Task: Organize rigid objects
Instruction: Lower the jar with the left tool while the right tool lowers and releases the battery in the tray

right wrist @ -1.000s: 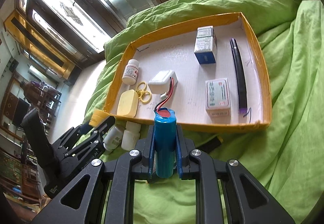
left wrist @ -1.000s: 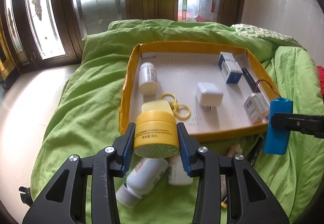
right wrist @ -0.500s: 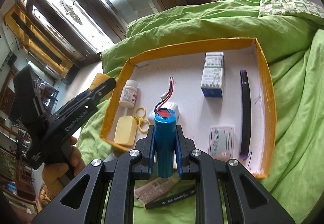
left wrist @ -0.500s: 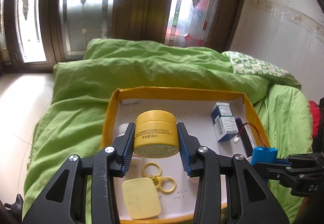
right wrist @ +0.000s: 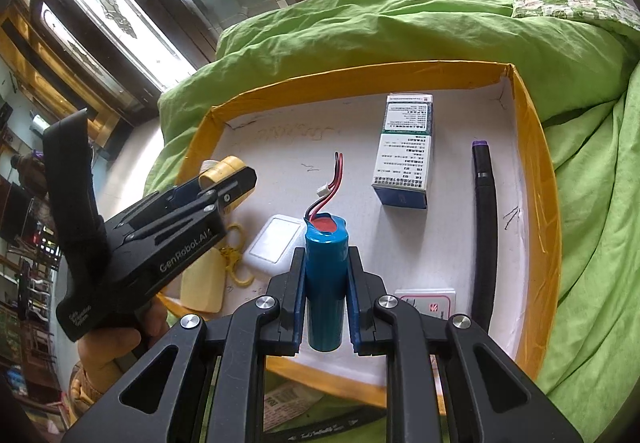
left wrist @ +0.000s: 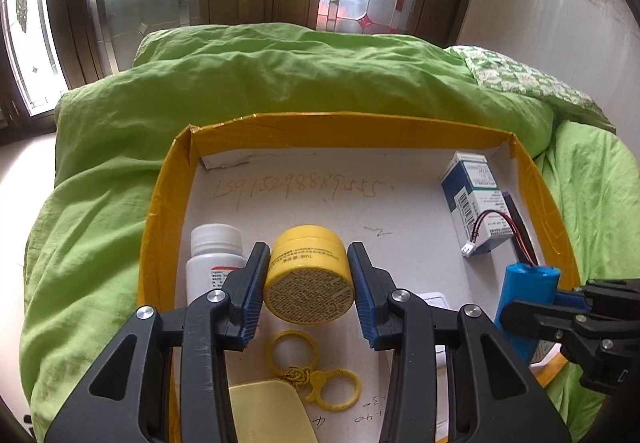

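Observation:
My left gripper is shut on a round yellow jar and holds it over the left part of the yellow-walled tray, beside a white bottle. My right gripper is shut on a blue battery pack with red and black wires, above the tray's near middle. The battery pack and the right gripper also show at the right of the left wrist view. The left gripper with the jar shows at the left of the right wrist view.
In the tray lie a blue-and-white box, a black pen, a white charger, a yellow keyring, a pale yellow flat piece and a small white pack. A green quilt surrounds the tray.
Both grippers have moved forward over the tray with their objects. The left has gone lower, bringing the jar down beside the white bottle. The right has carried the battery pack past the near wall.

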